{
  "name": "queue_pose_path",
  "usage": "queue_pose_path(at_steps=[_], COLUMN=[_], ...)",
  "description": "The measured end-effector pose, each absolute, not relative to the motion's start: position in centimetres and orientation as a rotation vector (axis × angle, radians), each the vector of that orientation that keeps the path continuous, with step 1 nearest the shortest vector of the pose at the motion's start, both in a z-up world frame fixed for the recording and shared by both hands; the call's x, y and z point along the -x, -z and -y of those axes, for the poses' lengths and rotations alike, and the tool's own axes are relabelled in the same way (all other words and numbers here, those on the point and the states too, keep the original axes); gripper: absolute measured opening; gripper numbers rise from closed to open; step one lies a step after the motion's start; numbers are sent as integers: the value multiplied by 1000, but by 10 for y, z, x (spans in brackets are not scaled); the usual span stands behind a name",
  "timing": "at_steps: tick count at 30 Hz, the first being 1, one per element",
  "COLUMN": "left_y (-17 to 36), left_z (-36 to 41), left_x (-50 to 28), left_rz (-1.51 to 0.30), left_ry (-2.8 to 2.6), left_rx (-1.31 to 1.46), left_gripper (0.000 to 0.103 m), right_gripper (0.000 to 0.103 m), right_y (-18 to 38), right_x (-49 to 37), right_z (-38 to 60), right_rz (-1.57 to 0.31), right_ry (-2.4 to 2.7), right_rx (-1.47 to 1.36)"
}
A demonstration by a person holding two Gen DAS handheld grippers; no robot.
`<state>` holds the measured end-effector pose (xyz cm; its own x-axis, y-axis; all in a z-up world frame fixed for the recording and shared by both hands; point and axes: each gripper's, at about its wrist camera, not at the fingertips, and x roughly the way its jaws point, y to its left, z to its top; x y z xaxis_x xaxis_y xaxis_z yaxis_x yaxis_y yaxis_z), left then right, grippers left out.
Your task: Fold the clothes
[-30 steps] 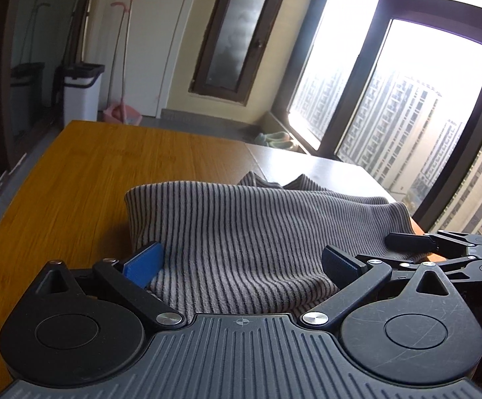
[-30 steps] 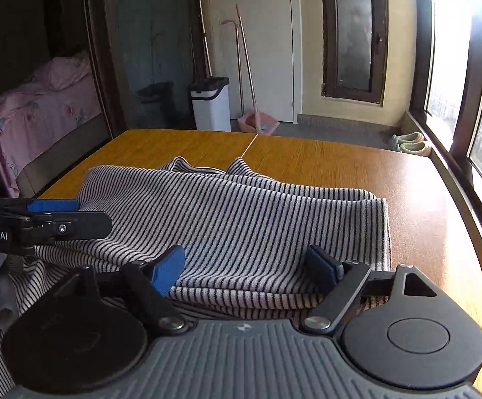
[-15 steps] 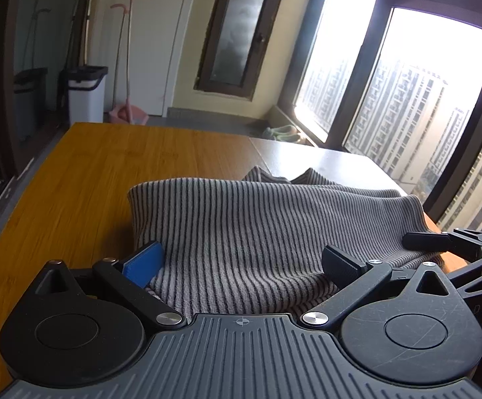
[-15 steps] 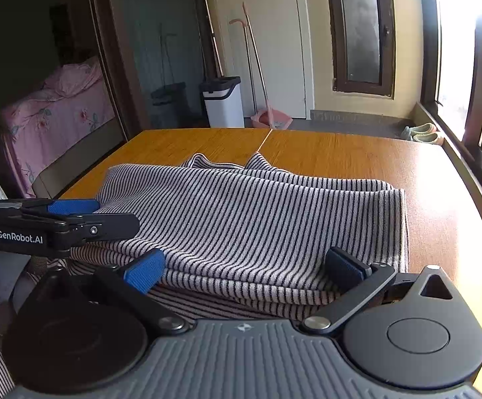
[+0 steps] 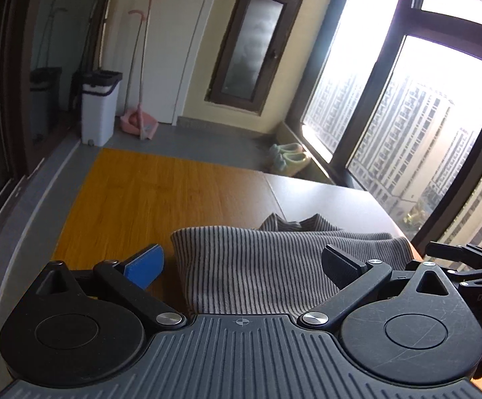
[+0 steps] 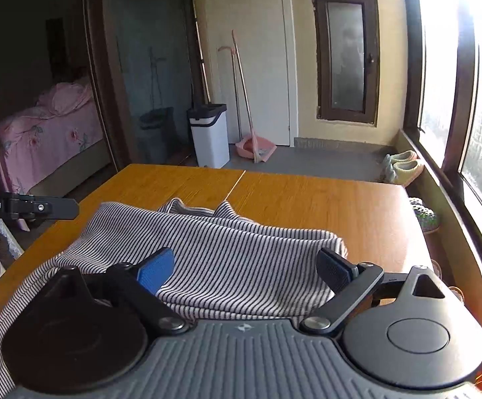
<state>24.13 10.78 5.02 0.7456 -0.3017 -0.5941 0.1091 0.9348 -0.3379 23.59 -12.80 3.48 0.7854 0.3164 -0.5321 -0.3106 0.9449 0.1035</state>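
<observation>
Okay, both hand-held grippers lifted off striped sweater (image 6: 227,266); left (image 5: 241,262) spread, right (image 6: 245,267) closing on nothing — fold's set on counter (image 6: 340,206).

Near edge of the sweater (image 6: 241,266) hidden under the right gripper (image 6: 247,271) body; its left end runs off the frame's bottom corner. Left gripper (image 6: 41,206) cut off at the picture's edge, jaws unseen there. Bed (image 6: 41,133) half behind the doorframe.
</observation>
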Motion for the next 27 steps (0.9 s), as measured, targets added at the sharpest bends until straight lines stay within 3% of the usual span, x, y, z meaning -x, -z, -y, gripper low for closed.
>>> queue_pose_path(at_steps=[2, 9, 13, 16, 18, 19, 20, 21, 22, 27], left_y=[-45, -20, -10, -5, -4, -4, -6, -9, -15, -58], left_z=[-116, -106, -97, -90, -88, -88, -88, -89, -90, -87], left_x=[-257, -282, -289, -297, -301, -303, -304, -303, -300, -261], left_rz=[-759, -871, -875, -839, -822, -814, -805, -794, -776, -655], left_ry=[216, 240, 273, 277, 271, 267, 265, 264, 273, 354], left_rx=[328, 283, 288, 260, 255, 254, 255, 257, 255, 200], left_gripper=[103, 97, 88, 84, 74, 68, 50, 34, 30, 24], right_gripper=[83, 80, 63, 62, 61, 53, 38, 30, 19, 16], right_y=[-36, -6, 13, 16, 17, 15, 13, 11, 8, -46], right_x=[-251, -298, -319, -332, -342, -343, -343, -344, -344, -290], right_z=[148, 174, 175, 168, 166, 166, 166, 165, 165, 160], right_rz=[-605, -762, -837, -820, -805, -793, -780, -767, -752, -571], right_ry=[-280, -270, -344, -373, -374, -379, -385, -390, -395, -489], right_rx=[-49, -173, -300, -284, -275, -279, -283, -287, -289, -117])
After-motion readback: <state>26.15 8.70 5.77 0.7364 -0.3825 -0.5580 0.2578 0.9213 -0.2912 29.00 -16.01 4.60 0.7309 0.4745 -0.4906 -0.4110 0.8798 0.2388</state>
